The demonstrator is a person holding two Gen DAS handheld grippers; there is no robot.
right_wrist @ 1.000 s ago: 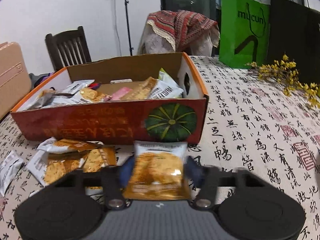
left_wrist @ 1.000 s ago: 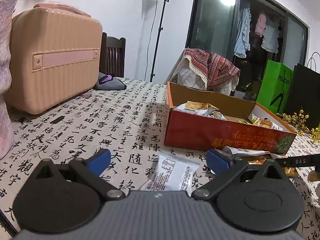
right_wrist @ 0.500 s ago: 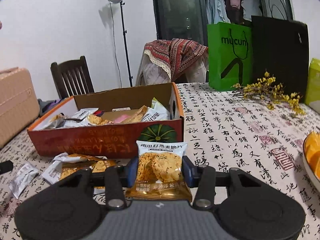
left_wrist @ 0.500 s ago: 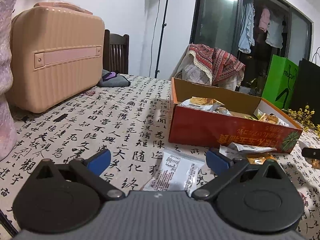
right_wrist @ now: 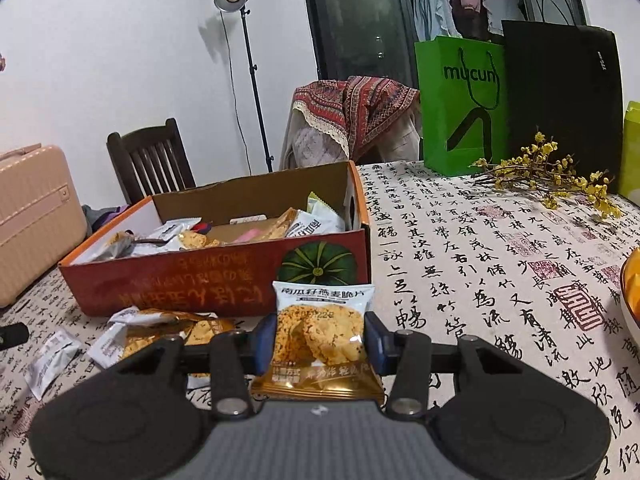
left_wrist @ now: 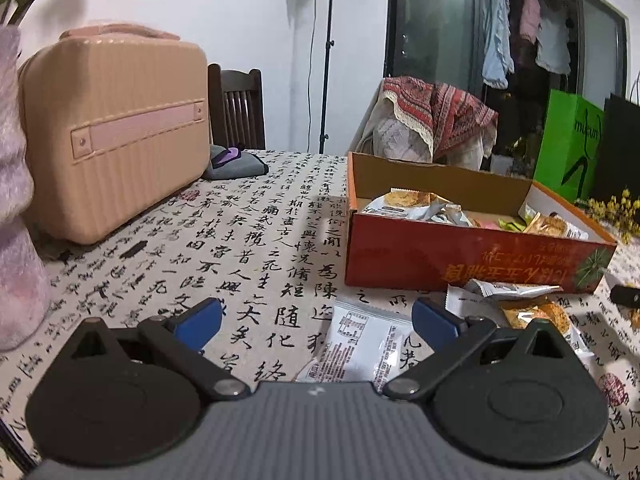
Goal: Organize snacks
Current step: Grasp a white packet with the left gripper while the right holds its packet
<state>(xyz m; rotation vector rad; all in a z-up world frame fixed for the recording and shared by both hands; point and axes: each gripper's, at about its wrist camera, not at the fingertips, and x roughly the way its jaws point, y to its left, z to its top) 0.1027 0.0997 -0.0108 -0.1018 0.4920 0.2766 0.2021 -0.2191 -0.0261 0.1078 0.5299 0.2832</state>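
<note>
Calligraphy tablecloth (right_wrist: 460, 240) bears your red box (right_wrist: 224, 280) of snacks, loose packets (right_wrist: 160, 328) near it; your right gripper (right_wrist: 320, 338) pinches a cracker packet (right_wrist: 320, 332) upright, your left gripper (left_wrist: 316, 320) spread wide above a white packet (left_wrist: 356, 344).

Both wrist cams low, facing shared box (left_wrist: 472, 256)
</note>
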